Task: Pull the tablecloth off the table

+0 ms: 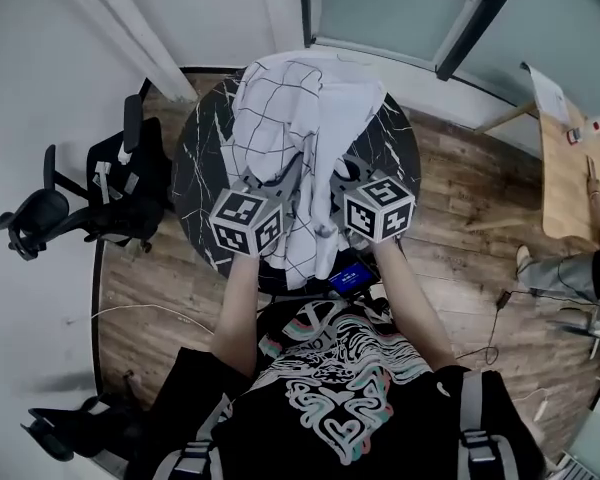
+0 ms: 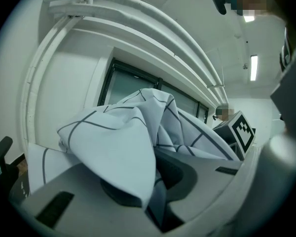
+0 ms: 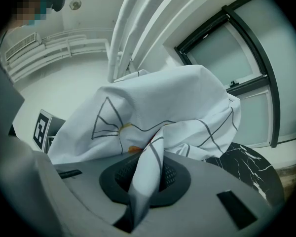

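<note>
Now the left gripper (image 2: 157,184) and right gripper (image 3: 145,181) both pinch the cloth (image 1: 290,118), bunched over the table (image 1: 195,168). Next, I think, they must pull it back until it slides off.

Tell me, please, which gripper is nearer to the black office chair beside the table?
Left. The left gripper grips the tablecloth on the table side facing the black office chair; the right gripper grips it across the bunched cloth, farther away.

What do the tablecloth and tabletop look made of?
The tablecloth looks like thin matte fabric, white with dark grid lines: it bunches in soft folds. The tabletop is black with white veins: marble or marble-look surface, cannot tell which.
</note>
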Tool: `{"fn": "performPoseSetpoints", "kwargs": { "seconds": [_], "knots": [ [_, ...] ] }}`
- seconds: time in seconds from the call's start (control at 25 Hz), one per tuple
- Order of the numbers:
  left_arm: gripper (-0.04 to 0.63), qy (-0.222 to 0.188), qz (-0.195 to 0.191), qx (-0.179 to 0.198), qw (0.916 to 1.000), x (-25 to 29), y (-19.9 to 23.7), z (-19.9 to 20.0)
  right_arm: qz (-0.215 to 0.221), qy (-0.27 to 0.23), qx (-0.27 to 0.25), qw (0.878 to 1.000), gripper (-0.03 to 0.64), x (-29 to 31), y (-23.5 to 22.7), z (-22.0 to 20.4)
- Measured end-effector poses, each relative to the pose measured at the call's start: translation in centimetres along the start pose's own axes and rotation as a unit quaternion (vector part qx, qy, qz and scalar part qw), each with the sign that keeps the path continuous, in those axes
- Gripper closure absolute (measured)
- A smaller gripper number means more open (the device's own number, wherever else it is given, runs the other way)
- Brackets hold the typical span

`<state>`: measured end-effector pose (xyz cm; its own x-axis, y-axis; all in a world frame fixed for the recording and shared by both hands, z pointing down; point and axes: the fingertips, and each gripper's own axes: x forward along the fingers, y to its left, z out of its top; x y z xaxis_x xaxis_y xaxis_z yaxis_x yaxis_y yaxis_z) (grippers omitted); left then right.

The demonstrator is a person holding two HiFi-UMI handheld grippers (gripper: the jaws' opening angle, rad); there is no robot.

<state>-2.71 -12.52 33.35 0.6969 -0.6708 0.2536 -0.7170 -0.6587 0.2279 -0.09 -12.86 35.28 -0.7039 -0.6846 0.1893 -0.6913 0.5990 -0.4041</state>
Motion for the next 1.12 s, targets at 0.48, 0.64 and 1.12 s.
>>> {"fn": "performPoseSetpoints", "kwargs": {
  "seconds": [0.48, 0.64, 1.12],
  "knots": [
    [0.557, -0.010, 0.012, 0.014, 0.9998, -0.6, -0.5, 0.9, 0.007, -0.008, -0.014, 1.000, 0.607, -0.3, 0.7, 0.9],
    [0.558, -0.013, 0.010, 0.015, 0.9997, -0.7, -0.5, 1.2, 0.006, -0.008, -0.020, 1.000, 0.607, -0.3, 0.9, 1.2],
    [0.558, -0.018, -0.001, 0.011, 0.9998, -0.6, -0.4, 1.0, -0.006, -0.005, -0.028, 1.000, 0.607, -0.2, 0.7, 1.1]
  ]
}}
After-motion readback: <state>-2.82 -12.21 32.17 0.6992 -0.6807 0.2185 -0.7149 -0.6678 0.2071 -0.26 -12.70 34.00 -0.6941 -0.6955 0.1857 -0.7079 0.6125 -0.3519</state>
